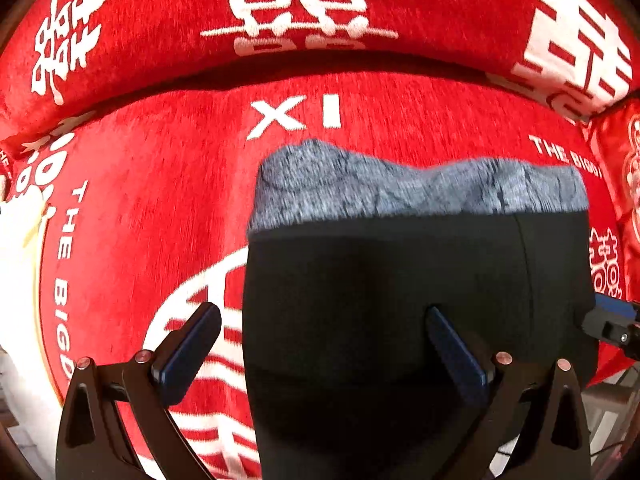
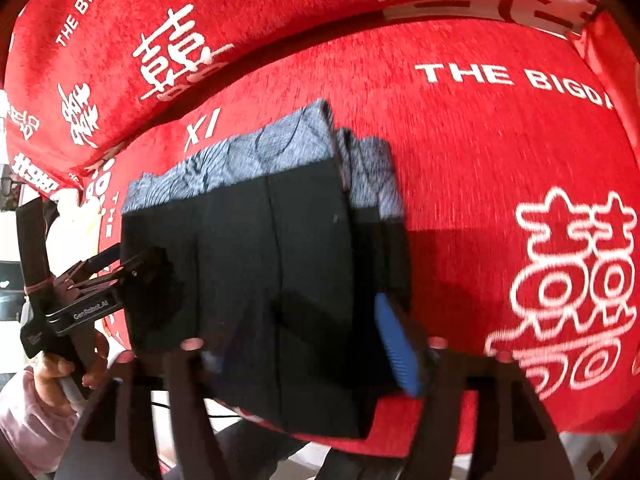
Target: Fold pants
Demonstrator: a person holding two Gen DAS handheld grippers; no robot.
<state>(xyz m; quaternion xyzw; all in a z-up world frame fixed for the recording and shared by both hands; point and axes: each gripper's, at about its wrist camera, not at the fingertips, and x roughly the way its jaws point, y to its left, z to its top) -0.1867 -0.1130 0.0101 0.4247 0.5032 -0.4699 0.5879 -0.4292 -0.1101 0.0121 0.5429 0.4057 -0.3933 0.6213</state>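
The pants (image 1: 416, 280), black with a grey patterned band at the far end, lie as a compact folded bundle on the red cover (image 1: 160, 184). The bundle spreads directly under both claws, probably so each can take one side. The left gripper (image 1: 320, 344) stands open, one finger over the cover and the other over the black cloth, pinching nothing. The right gripper (image 2: 316, 344) is open too, its blue pad at the bundle's right edge. A hand (image 2: 52, 376) holds the left tool.

My left gripper (image 1: 322, 344) is black, scissor-linked with copper-coloured rivets and dark blue ribbed pads (image 1: 188, 352); white "GenRobot.AI" lettering marks its side. I wear a pale pink sleeve (image 2: 24, 424).
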